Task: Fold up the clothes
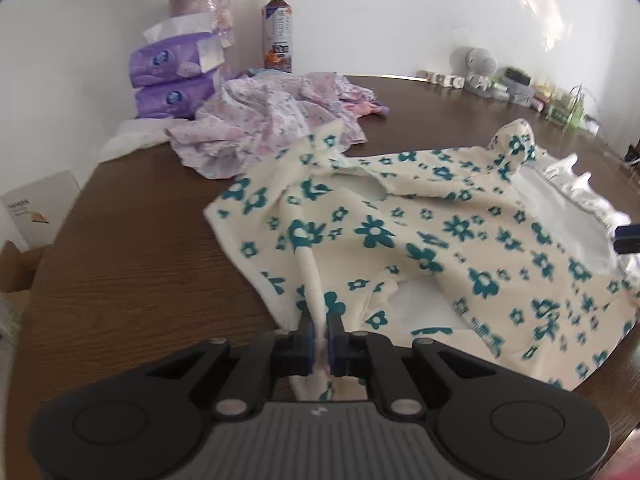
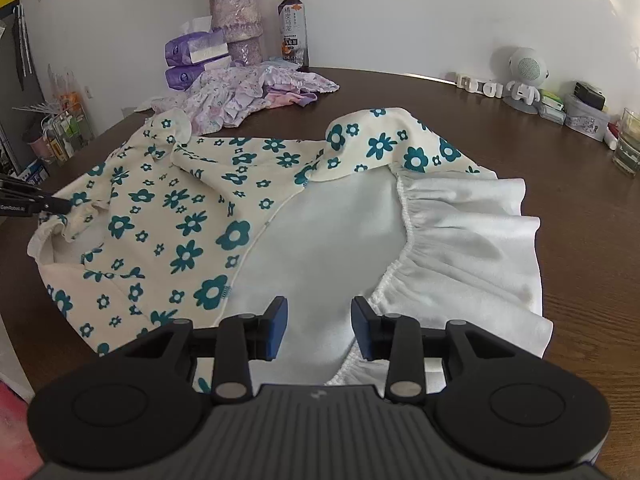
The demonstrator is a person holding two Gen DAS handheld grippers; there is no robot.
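Observation:
A cream garment with teal flowers and a white ruffled skirt part lies spread on the brown wooden table. My left gripper is shut on a white-edged corner of the floral garment and pulls it up into a ridge. That gripper's tip shows in the right wrist view at the far left, at the garment's edge. My right gripper is open, hovering over the white lining near the ruffle, with nothing between its fingers.
A pile of lilac and pink floral clothes lies at the back. Behind it stand purple tissue packs, a vase of flowers and a drink bottle. Small items, a white speaker figure and a glass line the right edge.

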